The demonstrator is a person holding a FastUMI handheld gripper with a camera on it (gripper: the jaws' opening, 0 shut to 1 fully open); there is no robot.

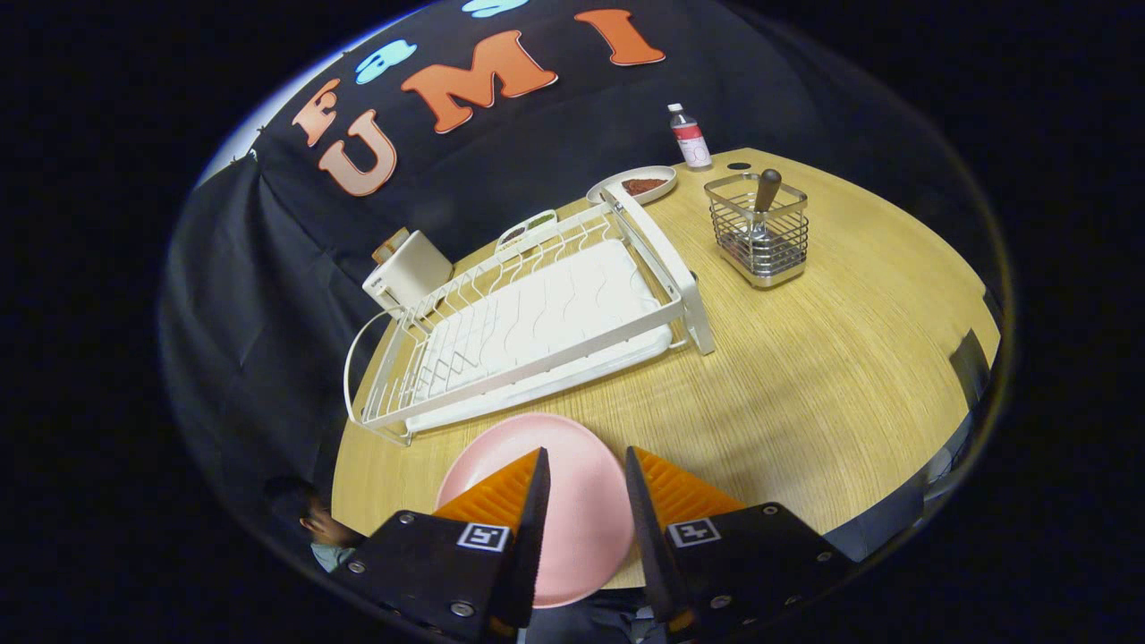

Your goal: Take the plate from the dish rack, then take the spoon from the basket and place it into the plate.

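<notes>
gripper (586, 465) parted over pink plate (572, 501), empty rack (537, 326)

No text can be read; the bottle's (690, 136) label is too small to read.

Pink plate (572, 501) plain, no pattern, showing in the gap of the parted claw (586, 470). White dish rack (537, 322) at 11 o'clock from plate, wavy-ribbed white tray. Counter (805, 376) light wood grain. Silver wire basket (759, 233) at 1 o'clock, spoon (765, 192) with dark brown handle. Bottle (690, 137) clear, red-white label. Small white dish (633, 184), reddish-brown contents.
</notes>
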